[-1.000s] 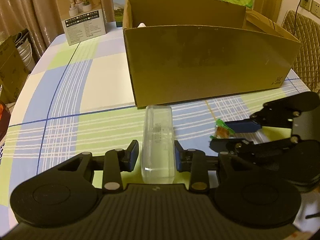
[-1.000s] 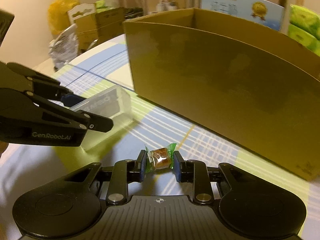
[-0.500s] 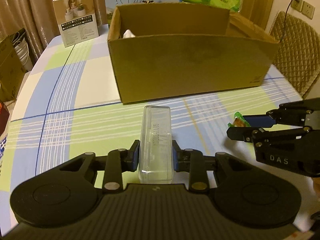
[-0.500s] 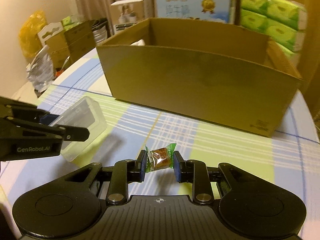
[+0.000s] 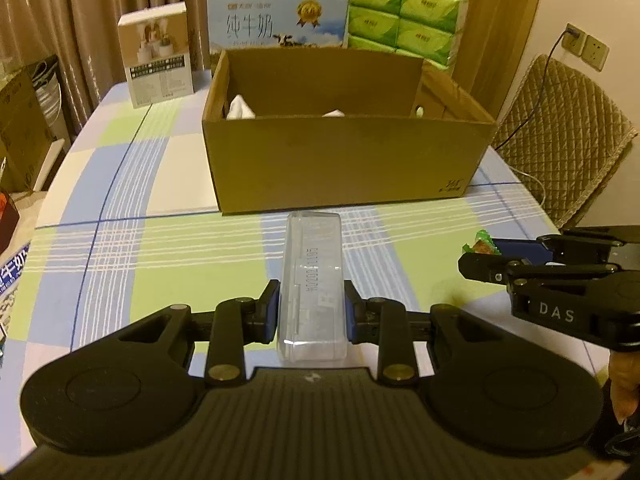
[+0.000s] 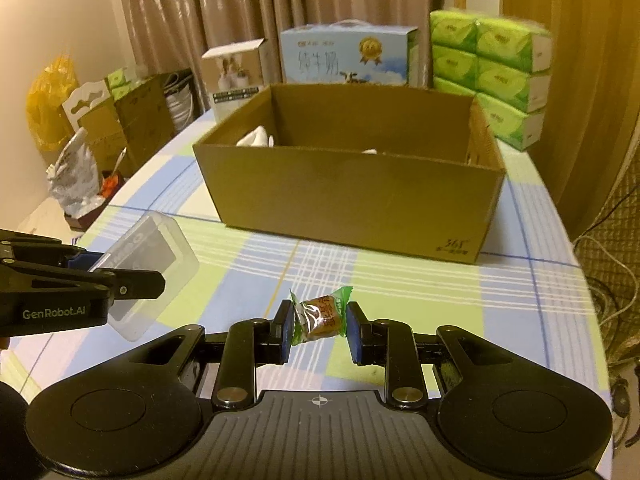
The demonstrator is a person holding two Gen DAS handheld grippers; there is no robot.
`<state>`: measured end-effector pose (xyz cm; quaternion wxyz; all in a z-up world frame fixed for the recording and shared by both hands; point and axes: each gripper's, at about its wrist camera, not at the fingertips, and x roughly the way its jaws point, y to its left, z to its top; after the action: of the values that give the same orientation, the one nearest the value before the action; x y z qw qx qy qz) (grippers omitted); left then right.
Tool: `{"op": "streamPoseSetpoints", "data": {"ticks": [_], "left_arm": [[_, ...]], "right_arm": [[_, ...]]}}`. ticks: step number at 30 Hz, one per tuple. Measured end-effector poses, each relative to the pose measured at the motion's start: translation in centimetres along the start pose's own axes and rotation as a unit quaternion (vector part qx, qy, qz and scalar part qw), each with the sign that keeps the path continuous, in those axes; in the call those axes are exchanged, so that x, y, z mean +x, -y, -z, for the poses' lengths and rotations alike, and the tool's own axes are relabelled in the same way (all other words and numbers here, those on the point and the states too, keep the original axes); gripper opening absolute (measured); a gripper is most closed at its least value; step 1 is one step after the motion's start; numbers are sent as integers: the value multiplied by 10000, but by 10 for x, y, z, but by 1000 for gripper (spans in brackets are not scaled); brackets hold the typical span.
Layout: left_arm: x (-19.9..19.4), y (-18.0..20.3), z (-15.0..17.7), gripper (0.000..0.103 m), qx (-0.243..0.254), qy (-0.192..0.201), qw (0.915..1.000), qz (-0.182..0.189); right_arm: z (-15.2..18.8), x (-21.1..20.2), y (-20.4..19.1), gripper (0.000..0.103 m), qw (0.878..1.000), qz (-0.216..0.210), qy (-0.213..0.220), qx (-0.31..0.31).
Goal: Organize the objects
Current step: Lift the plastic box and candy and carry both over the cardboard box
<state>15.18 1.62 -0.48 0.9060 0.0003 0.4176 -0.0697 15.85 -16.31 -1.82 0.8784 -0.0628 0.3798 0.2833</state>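
My left gripper (image 5: 311, 312) is shut on a long clear plastic case (image 5: 312, 276) and holds it above the checked tablecloth, pointing at the open cardboard box (image 5: 344, 160). The case also shows at the left of the right wrist view (image 6: 148, 256). My right gripper (image 6: 319, 330) is shut on a wrapped candy (image 6: 320, 314) with green ends, held above the table in front of the box (image 6: 352, 196). The candy also shows at the right of the left wrist view (image 5: 482, 245). White items (image 5: 240, 108) lie inside the box.
Behind the box stand a white product box (image 5: 158, 64), a blue milk carton (image 5: 276, 20) and green tissue packs (image 5: 404, 12). A padded chair (image 5: 560, 136) is at the right. Cardboard boxes and bags (image 6: 100, 136) sit left of the table.
Both grippers have lifted and drawn back from the box with their loads, so the box's inside now shows. The left gripper went from open around the case to shut on it.
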Motion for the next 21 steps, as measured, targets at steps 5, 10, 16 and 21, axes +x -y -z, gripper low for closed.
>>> {"op": "streamPoseSetpoints", "data": {"ticks": [5, 10, 16, 21], "left_arm": [[-18, 9, -4, 26, 68, 103, 9999, -9], [-29, 14, -7, 26, 88, 176, 9998, 2], [-36, 16, -11, 26, 92, 215, 9997, 41], [-36, 14, -30, 26, 152, 282, 9994, 95]], "right_arm": [[1, -16, 1, 25, 10000, 41, 85, 19], [1, -27, 4, 25, 9999, 67, 124, 23], [-3, -32, 11, 25, 9999, 82, 143, 39], [-24, -31, 23, 24, 9997, 137, 207, -50]]}}
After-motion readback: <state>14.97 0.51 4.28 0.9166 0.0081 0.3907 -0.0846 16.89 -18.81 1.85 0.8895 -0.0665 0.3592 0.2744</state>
